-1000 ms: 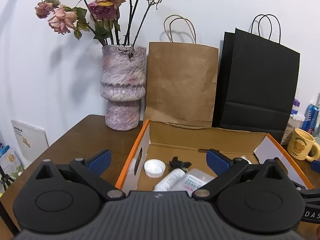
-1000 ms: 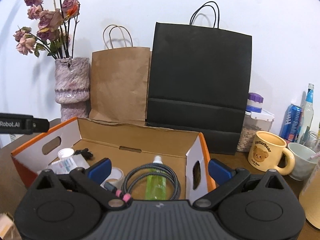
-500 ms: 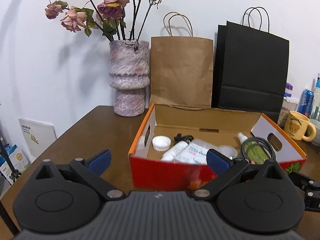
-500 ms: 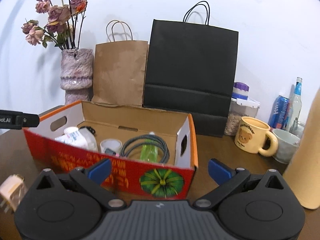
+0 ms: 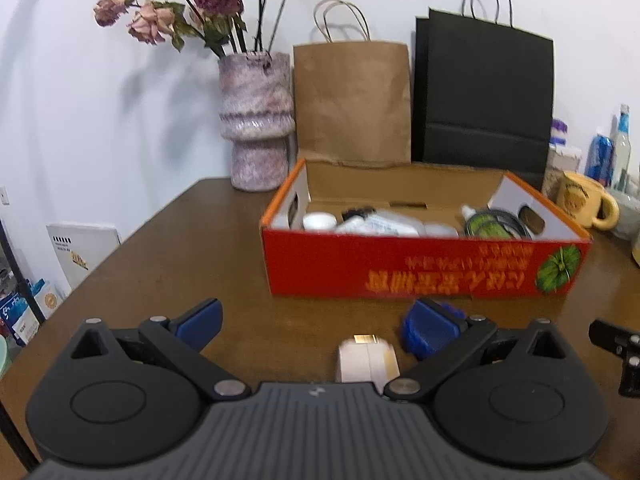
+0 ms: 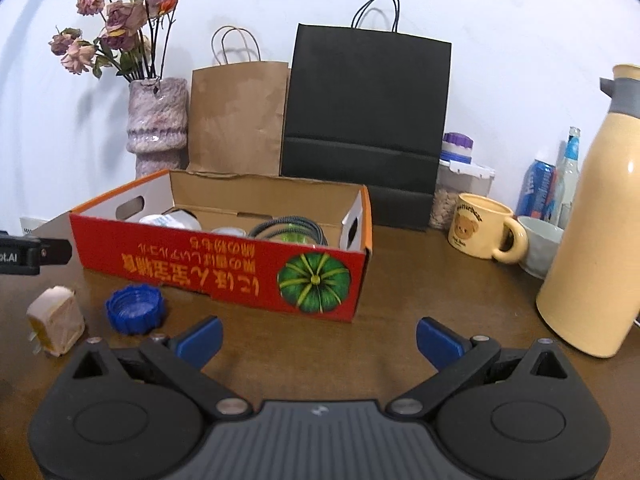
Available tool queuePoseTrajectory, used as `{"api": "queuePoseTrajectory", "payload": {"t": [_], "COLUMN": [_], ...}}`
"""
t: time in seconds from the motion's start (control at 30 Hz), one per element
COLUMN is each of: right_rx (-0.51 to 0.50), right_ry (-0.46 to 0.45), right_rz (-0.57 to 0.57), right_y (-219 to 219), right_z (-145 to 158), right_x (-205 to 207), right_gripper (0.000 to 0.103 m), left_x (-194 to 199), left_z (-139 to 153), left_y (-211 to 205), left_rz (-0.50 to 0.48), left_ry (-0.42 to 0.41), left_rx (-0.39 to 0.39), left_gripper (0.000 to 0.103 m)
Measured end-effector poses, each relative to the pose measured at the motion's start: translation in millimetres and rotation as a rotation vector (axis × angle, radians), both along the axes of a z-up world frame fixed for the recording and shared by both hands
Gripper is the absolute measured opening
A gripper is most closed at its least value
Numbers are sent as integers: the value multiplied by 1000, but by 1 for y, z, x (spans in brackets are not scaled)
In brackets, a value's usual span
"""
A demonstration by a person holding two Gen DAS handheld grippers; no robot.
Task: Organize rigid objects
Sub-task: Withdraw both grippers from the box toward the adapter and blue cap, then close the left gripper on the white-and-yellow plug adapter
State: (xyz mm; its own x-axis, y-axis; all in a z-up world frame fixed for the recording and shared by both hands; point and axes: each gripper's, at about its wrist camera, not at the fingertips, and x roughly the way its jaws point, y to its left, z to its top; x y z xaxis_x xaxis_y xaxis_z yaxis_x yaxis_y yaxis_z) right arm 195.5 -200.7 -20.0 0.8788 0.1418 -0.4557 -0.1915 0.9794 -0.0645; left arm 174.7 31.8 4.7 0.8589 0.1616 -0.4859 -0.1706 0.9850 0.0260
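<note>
A red cardboard box [image 5: 420, 268] [image 6: 224, 268] stands on the brown table and holds a white cap, a tube, a coiled cable [image 6: 286, 226] and a green bottle. In front of it on the table lie a beige plug adapter [image 5: 366, 360] [image 6: 56, 326] and a blue bottle cap [image 6: 134, 308] [image 5: 428, 330]. My left gripper [image 5: 316, 320] is open and empty, low over the table, with the adapter between its fingers' line. My right gripper [image 6: 318, 334] is open and empty in front of the box's right end.
A vase of dried roses [image 5: 256, 120], a brown paper bag [image 5: 352, 100] and a black bag [image 6: 364, 120] stand behind the box. A bear mug [image 6: 482, 232], a bowl, cans and a tall cream flask [image 6: 596, 216] stand at the right.
Both grippers have pulled back from over the box toward the table's front. The adapter and the blue cap have come into view. Both stay open.
</note>
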Motion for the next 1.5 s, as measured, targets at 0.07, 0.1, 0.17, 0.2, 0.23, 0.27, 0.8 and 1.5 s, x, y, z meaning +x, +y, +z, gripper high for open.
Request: {"api": "queuePoseTrajectory", "payload": {"t": [0.07, 0.1, 0.17, 0.2, 0.23, 0.27, 0.8, 1.5], "right_rx": [3, 4, 8, 10, 13, 16, 24, 25], "right_ry": [10, 17, 29, 35, 40, 46, 86, 95], "right_rz": [-6, -9, -20, -25, -32, -39, -54, -54], "right_y": [-2, -3, -7, -8, -9, -11, -12, -12], "right_z": [-2, -3, -5, -6, -7, -8, -15, -20], "right_x": [-5, -7, -9, -9, -9, -9, -2, 0], "right_gripper": [103, 103, 103, 103, 103, 103, 103, 103], "left_x": [-2, -3, -4, -4, -4, -4, 9, 7], "left_z": [-5, -8, -14, -16, -19, -22, -35, -30], "left_y": [-4, -7, -11, -13, -14, -14, -7, 0], "left_rz": [-15, -20, -29, -31, -30, -28, 1, -25], "left_ry": [25, 40, 63, 72, 79, 85, 145, 132], "left_rx": [5, 12, 26, 32, 37, 42, 18, -37], "left_gripper": [103, 103, 103, 103, 103, 103, 103, 33]}}
